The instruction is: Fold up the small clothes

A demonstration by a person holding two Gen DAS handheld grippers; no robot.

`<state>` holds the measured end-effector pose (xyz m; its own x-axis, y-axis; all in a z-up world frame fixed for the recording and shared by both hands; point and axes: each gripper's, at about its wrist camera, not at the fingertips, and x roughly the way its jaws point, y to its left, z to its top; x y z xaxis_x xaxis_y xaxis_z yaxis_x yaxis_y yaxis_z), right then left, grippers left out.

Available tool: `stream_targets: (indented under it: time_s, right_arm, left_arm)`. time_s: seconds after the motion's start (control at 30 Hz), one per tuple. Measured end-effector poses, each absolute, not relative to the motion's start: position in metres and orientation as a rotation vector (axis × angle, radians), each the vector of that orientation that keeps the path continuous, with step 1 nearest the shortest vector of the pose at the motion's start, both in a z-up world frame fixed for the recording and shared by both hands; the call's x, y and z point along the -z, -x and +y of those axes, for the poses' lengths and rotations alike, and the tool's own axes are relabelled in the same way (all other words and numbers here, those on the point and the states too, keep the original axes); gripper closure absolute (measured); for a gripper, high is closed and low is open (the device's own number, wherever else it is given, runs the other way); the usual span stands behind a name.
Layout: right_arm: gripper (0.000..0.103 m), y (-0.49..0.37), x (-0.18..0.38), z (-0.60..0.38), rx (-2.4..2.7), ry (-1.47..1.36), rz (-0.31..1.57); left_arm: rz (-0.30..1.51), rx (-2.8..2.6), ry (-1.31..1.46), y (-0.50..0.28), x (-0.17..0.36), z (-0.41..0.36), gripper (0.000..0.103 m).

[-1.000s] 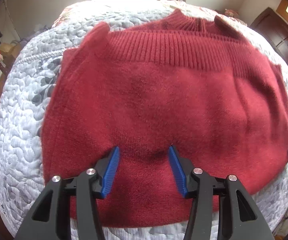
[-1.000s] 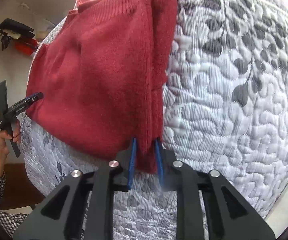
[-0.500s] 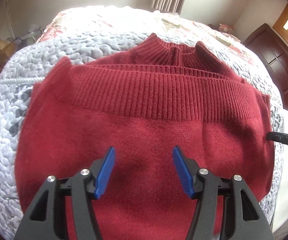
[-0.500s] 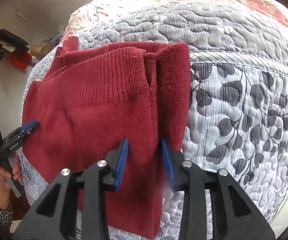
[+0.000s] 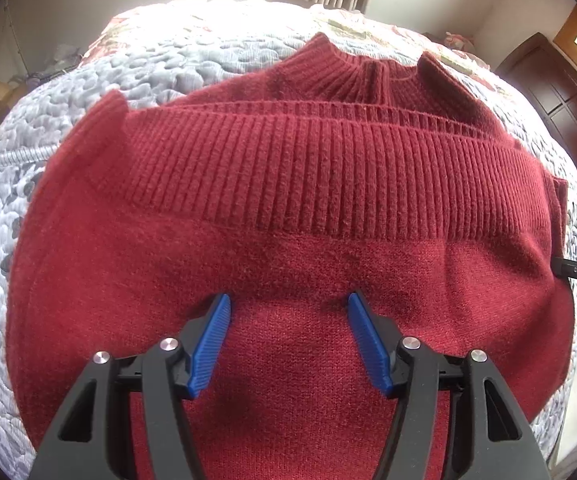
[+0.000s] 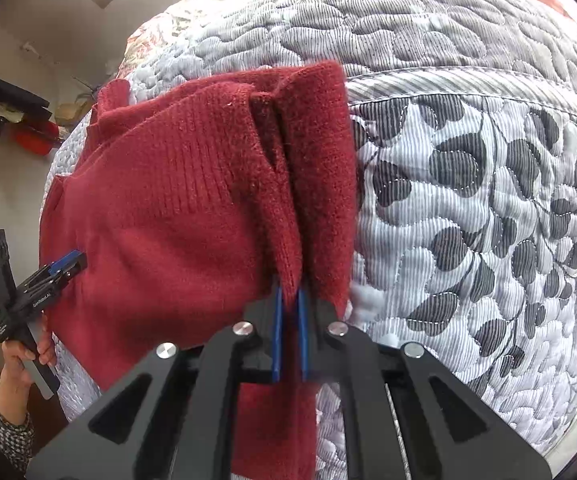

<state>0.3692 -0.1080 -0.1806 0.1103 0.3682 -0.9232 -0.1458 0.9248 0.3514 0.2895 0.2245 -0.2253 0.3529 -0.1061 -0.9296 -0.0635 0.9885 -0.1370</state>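
Soft daylight, strong fisheye edge warping.

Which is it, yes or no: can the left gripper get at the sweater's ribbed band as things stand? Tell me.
Probably yes. The left gripper is open over the red sweater, and the ribbed band lies exposed just ahead of its fingertips with nothing between. The right gripper pinches the far side fold, out of the way.

The sweater (image 5: 288, 208) lies folded on the quilt (image 5: 192, 44) that covers the bed, its ribbed hem doubled back across the body and its collar at the far side, beyond the hem. The left gripper (image 5: 288, 312) sits over the near part of the sweater, fingers spread to either side (whether they touch the knit cannot be told). The right gripper (image 6: 288, 304) stands at the sweater's side edge, with a fold of that edge between its fingers.
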Motion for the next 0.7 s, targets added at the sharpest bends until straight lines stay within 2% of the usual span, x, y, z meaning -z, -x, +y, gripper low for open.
stream_targets:
  time_s: [0.17,0.23,0.33,0.4,0.7]
  right_arm:
    - [0.095,-0.369,0.175,-0.094,-0.38,-0.166,1.409]
    - [0.084,-0.365,0.167,-0.097,-0.383,-0.196,1.396]
    - [0.077,-0.353,0.149,-0.103,-0.374,-0.183,1.347]
    - [0.054,-0.343,0.14,-0.107,-0.369,-0.186,1.327]
    - [0.053,-0.333,0.167,-0.109,-0.367,-0.219,1.397]
  left_arm:
    - [1.213,0.024,0.161,-0.291,0.224,0.223,0.04]
    - [1.217,0.013,0.154,-0.293,0.221,0.221,0.04]
    - [1.206,0.002,0.171,-0.289,0.208,0.219,0.04]
    - [1.176,0.016,0.191,-0.284,0.197,0.216,0.04]
    - [1.176,0.069,0.177,-0.283,0.194,0.184,0.04]
